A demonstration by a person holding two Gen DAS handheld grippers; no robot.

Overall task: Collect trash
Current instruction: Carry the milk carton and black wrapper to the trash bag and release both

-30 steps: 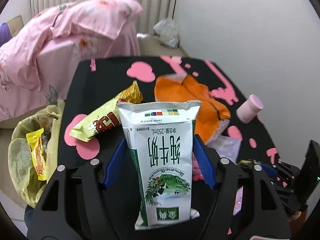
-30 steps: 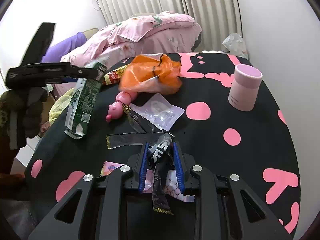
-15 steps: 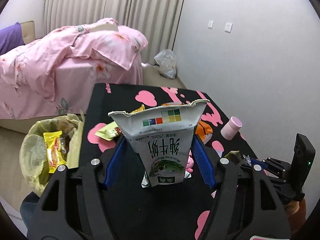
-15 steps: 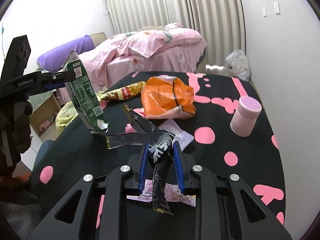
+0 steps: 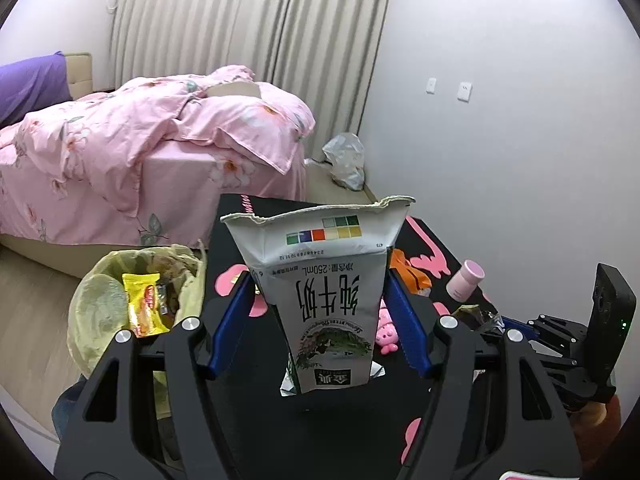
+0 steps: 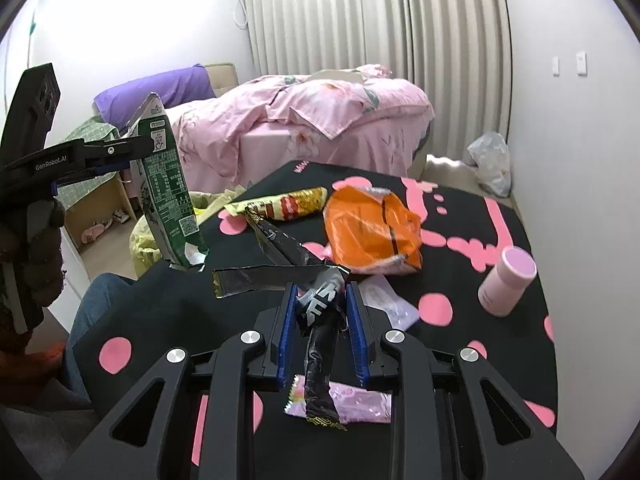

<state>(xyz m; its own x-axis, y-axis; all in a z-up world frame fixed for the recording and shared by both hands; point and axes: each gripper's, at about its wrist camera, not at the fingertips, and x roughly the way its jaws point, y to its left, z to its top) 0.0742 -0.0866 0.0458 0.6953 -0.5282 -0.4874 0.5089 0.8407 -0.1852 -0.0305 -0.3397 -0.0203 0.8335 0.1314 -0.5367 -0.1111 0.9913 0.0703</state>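
Left gripper (image 5: 320, 312) clamps the white-and-green torn milk carton (image 5: 326, 300) between its blue fingers – upside down; right gripper (image 6: 322, 332) pinches a crumpled black foil wrapper (image 6: 318, 320) – above the black pink-spotted table (image 6: 460, 248).

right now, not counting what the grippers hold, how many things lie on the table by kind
snack wrappers: 2 (yellow-red wrapper, pink wrapper)
plastic bags: 2 (orange bag, clear packet)
bottles: 1 (pink bottle)
toys: 1 (pink pig)
total: 6
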